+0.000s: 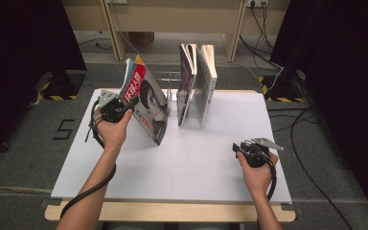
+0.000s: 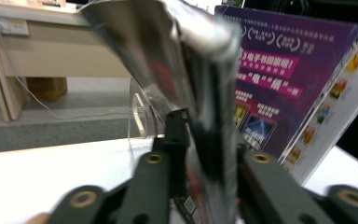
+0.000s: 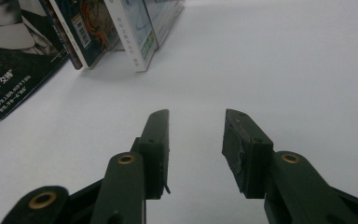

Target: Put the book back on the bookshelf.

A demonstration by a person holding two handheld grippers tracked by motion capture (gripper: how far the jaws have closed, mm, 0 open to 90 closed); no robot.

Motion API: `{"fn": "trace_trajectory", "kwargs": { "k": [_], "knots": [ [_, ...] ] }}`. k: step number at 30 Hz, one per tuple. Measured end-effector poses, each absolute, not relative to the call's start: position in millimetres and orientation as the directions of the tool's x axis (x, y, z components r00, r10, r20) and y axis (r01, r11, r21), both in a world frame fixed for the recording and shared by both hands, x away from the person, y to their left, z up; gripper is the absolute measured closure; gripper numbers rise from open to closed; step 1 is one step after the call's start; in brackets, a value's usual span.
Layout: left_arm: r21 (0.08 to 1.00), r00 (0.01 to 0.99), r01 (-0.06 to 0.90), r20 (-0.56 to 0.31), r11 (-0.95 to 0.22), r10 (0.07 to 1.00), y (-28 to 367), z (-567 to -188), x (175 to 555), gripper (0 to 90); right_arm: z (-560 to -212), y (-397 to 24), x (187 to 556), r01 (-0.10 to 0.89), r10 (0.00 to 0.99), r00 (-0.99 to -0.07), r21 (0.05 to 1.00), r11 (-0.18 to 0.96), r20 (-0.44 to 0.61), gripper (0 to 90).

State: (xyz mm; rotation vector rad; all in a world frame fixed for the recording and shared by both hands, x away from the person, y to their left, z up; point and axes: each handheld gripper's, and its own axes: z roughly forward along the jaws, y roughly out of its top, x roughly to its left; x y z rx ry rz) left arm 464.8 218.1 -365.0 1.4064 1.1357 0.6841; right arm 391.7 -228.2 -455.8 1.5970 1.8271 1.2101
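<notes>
We have the magazine (image 1: 146, 103) clamped, tilted, in our left hand-held gripper (image 1: 117, 109), the right hand-held gripper (image 1: 247, 147) open and empty; next, stand it beside the upright books (image 1: 197, 84).

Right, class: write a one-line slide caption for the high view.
Left gripper holds a tilted magazine beside upright books; right gripper rests open.
</notes>
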Motion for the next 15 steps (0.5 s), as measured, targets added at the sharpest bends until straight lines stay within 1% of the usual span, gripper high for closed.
{"fn": "trace_trajectory", "kwargs": {
  "k": [4, 9, 15],
  "knots": [
    [0.965, 0.375, 0.237, -0.199, 0.114, 0.906, 211, -363, 462, 82.7, -455, -230, 391, 0.568, 0.943, -0.244, 0.821, -0.049, 0.225, 61.5],
    [0.959, 0.376, 0.257, -0.211, 0.117, 0.902, 208, -359, 464, 85.2, -454, -231, 391, 0.566, 0.943, -0.246, 0.823, -0.049, 0.225, 61.4],
    [0.957, 0.381, 0.274, -0.202, 0.098, 0.902, 205, -354, 466, 86.0, -455, -232, 392, 0.575, 0.942, -0.240, 0.816, -0.057, 0.235, 61.3]
  ]
}}
